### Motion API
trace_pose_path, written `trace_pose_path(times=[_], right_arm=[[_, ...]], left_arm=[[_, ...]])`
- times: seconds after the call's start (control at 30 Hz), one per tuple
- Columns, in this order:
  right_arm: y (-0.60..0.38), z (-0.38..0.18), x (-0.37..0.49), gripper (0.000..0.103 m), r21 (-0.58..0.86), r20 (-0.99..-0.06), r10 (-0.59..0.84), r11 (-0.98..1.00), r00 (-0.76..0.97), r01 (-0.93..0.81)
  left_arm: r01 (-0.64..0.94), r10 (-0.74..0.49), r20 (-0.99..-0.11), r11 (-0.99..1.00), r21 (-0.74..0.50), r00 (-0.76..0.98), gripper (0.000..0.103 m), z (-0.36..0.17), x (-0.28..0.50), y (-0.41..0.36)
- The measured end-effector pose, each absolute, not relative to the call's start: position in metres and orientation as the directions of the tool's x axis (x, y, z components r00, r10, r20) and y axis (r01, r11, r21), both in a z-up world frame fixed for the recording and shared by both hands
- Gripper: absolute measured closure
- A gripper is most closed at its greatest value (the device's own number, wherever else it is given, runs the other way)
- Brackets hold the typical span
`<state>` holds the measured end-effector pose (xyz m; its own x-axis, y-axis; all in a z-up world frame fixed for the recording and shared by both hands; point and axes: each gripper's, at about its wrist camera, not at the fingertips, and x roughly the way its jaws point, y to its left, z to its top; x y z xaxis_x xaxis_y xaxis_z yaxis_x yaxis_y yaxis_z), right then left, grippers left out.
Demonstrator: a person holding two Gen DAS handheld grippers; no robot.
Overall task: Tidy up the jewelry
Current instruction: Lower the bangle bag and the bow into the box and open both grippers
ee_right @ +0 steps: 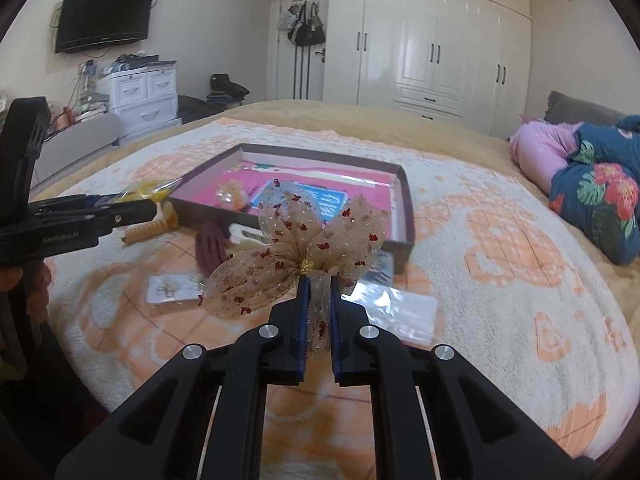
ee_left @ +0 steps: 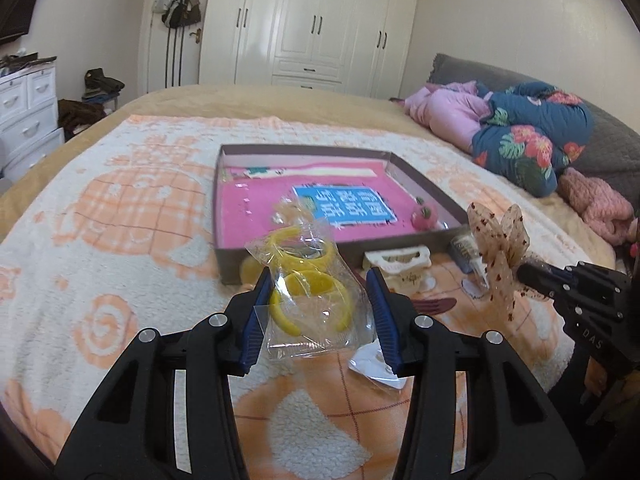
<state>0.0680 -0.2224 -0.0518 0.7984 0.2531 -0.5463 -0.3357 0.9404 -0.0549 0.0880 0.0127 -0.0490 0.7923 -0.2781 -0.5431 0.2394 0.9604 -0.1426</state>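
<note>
Seen from the left wrist, the left tongs (ee_left: 318, 312) were narrowed around a clear plastic packet of yellow bangles (ee_left: 308, 292), the blue pads touching its crinkled sides above the orange-and-cream blanket (ee_left: 132, 208) on the bed. The hold looked to be on loose film rather than on the bangles themselves, so the packet could have slid free or spilled its rings short of the shallow cardboard box (ee_left: 420, 184) lying just beyond. More pieces lay near the box's front wall, among them a white hair clip (ee_left: 398, 261) and a small white earring card (ee_left: 376, 364) under the packet, and a dropped packet would likely have landed among them.

Seen from the right wrist, the right tongs (ee_right: 318, 292) were clamped almost shut on the stem of a sheer gold bow with red flecks (ee_right: 304, 248), held up in front of the box. Only the thin gathered fabric was pinched, so the bow might have slipped out or twisted. The left tongs were entering from the side, beside a tan claw clip (ee_right: 154, 226) and a dark red hair clip (ee_right: 210, 250); both hands heading for one box risked a collision.
</note>
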Motion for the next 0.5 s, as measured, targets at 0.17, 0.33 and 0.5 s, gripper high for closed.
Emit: trace_pose_path(times=[0.17, 0.33, 0.5], right_arm=[[-0.210, -0.043, 0.072, 0.094, -0.070, -0.541, 0.269, 0.930, 0.797, -0.361], [-0.201, -0.034, 0.077, 0.094, -0.056, -0.522, 0.299, 0.923, 0.799, -0.382], [-0.193, -0.029, 0.080, 0.094, -0.064, -0.517, 0.317, 0.912, 0.795, -0.406]], left_arm=[[0.224, -0.273, -0.527, 0.962, -0.157, 0.805, 0.065, -0.043, 0.087, 0.021], [0.215, -0.270, -0.528, 0.963, -0.164, 0.805, 0.065, -0.043, 0.087, 0.024], [0.207, -0.258, -0.507, 0.966, -0.156, 0.823, 0.065, -0.036, 0.086, 0.027]])
